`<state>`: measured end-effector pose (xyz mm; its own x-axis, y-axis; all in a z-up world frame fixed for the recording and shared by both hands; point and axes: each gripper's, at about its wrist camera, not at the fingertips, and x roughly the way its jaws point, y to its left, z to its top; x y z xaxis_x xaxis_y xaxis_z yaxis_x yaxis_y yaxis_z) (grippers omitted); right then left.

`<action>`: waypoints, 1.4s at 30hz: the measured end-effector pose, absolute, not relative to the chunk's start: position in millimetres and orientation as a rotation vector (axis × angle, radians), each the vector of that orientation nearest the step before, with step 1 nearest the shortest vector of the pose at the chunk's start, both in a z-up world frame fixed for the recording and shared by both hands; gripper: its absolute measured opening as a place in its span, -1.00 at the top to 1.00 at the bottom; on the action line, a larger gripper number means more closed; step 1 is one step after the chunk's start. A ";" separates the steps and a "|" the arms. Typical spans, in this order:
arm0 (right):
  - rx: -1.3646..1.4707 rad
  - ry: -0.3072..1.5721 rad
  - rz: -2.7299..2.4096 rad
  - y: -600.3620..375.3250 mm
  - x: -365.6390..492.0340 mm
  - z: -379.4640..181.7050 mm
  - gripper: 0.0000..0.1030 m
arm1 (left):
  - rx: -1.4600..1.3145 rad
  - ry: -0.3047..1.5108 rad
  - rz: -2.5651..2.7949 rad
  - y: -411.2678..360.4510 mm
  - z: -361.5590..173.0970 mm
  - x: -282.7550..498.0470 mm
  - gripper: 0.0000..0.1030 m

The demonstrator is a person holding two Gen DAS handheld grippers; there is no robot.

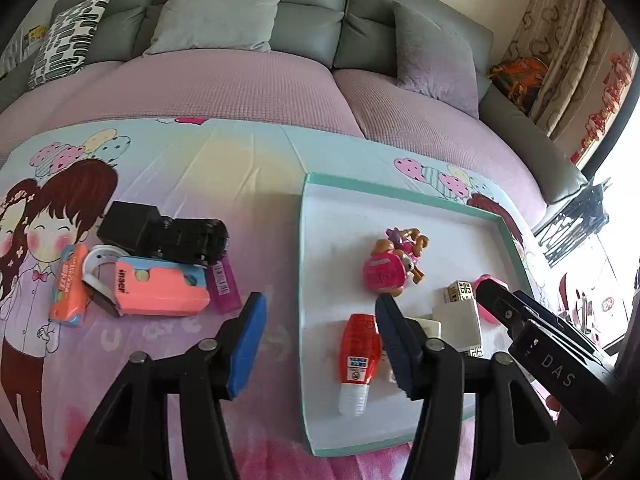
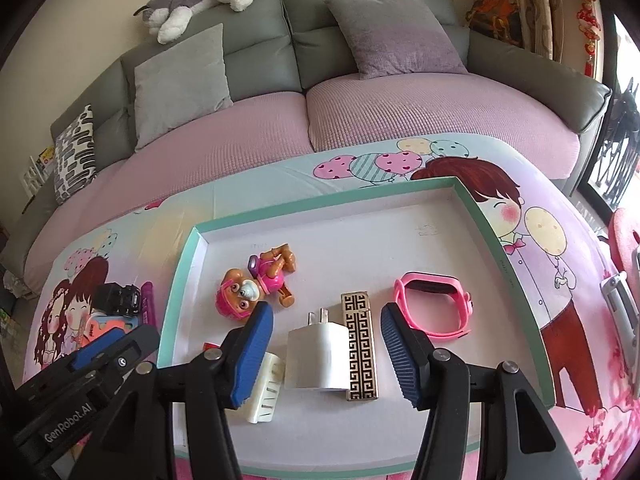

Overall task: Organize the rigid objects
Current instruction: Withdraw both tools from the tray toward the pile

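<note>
A white tray with a teal rim (image 1: 400,190) (image 2: 320,204) lies on the cartoon cloth. In it are a pink pup figure (image 1: 394,268) (image 2: 256,284), a pink watch (image 2: 436,308), a white charger (image 2: 318,356), a gold-and-black patterned lighter (image 2: 360,352), a cream plug (image 2: 266,392) and a red bottle (image 1: 358,354). My left gripper (image 1: 320,344) hangs open over the tray's left rim, the red bottle just beside its right finger. My right gripper (image 2: 326,356) is open above the charger and the lighter, its pads clear of both.
On the cloth left of the tray lie a black toy car (image 1: 188,240), a black box (image 1: 128,224), a coral case (image 1: 160,292), a purple lighter (image 1: 224,286), an orange pack (image 1: 70,284) and a white ring (image 1: 96,264). A grey sofa (image 2: 280,40) stands behind.
</note>
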<state>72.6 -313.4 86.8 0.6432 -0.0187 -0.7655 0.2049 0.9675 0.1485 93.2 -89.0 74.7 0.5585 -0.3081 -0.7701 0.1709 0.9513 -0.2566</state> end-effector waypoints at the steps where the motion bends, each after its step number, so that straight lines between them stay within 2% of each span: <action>1: 0.224 0.860 -0.122 -310.6 73.3 86.7 -0.26 | -0.164 0.931 -0.264 -83.7 76.0 93.8 -0.32; 3: 0.209 0.854 -0.104 -303.4 75.0 85.4 -0.51 | -0.180 0.920 -0.210 -70.4 77.3 95.4 -0.35; 5: 0.191 0.856 -0.072 -294.8 77.3 83.4 -0.60 | -0.201 0.915 -0.153 -54.8 77.1 96.7 -0.54; 9: 0.150 0.861 -0.020 -275.2 81.9 77.8 -0.92 | -0.245 0.904 -0.039 -22.8 75.2 96.9 -0.67; 11: 0.132 0.854 0.002 -265.1 82.8 76.3 -1.00 | -0.261 0.893 0.022 -6.7 74.0 96.1 -0.79; 13: 0.126 0.846 0.026 -256.4 83.7 75.3 -1.00 | -0.269 0.871 0.093 9.1 73.7 93.9 -0.88; 19: 0.129 0.837 0.104 -231.7 84.4 73.7 -1.00 | -0.329 0.819 0.237 53.6 72.8 86.7 -0.89; 35: 0.159 0.854 0.310 -144.2 109.1 71.6 -1.00 | -0.438 0.861 0.297 115.6 35.7 96.6 -0.89; 37: 0.170 0.858 0.299 -139.5 115.8 70.0 -0.97 | -0.427 0.874 0.286 114.6 31.5 99.7 -0.89; 42: 0.223 0.872 0.280 -135.7 134.9 65.8 -0.69 | -0.385 0.910 0.239 109.2 23.0 105.2 -0.89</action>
<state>134.9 -135.7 65.8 0.6108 0.3309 -0.7194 -0.1506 0.9405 0.3047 105.2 109.2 23.0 0.5940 0.0390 -0.8035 -0.3602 0.9060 -0.2223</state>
